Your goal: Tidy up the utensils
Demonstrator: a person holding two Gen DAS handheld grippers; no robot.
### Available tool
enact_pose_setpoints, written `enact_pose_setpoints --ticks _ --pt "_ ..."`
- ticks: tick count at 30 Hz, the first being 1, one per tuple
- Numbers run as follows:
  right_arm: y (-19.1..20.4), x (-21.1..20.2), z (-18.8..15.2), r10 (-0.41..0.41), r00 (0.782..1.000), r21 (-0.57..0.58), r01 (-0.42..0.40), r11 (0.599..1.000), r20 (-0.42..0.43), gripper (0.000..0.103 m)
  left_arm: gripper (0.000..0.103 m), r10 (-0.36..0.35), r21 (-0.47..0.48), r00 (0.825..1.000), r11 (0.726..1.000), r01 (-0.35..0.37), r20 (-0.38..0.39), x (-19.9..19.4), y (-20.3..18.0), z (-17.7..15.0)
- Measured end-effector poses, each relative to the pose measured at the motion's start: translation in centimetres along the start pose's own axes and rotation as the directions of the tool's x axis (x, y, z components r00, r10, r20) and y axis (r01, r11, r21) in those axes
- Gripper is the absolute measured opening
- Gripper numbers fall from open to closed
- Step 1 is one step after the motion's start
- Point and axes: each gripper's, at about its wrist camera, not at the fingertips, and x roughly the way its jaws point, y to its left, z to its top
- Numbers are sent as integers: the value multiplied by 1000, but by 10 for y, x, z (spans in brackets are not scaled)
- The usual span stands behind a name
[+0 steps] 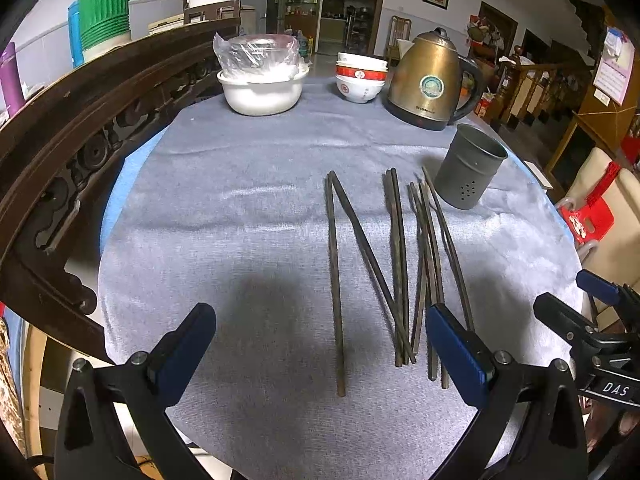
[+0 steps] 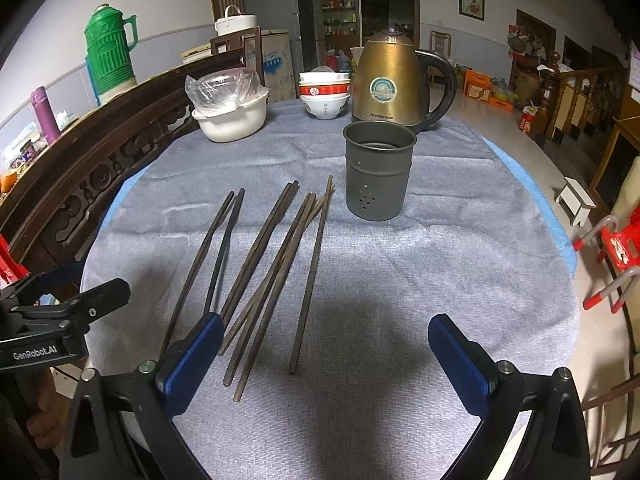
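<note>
1. On the grey cloth [image 2: 400,272] covering the table, thin dark wooden chopsticks [image 2: 276,264] lie loose, just left of the upright perforated grey metal holder [image 2: 378,172].
2. The left gripper [image 1: 320,344] and right gripper [image 2: 324,344] hover with fingers spread wide, holding nothing.
3. The sticks look light, stiff and likely to roll, so pinch one mid-shaft.

Chopsticks [image 2: 272,264] flat on cloth [image 2: 400,280], left of upright holder [image 2: 378,172]; right tongs [image 2: 324,348] agape
</note>
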Motion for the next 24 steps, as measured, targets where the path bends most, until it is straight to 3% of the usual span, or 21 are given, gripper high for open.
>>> enact_pose_setpoints --ticks 24 --pt "-2 3 2 -12 1000 -1 12 1000 -9 103 103 -7 10 999 1000 7 -35 8 -2 -2"
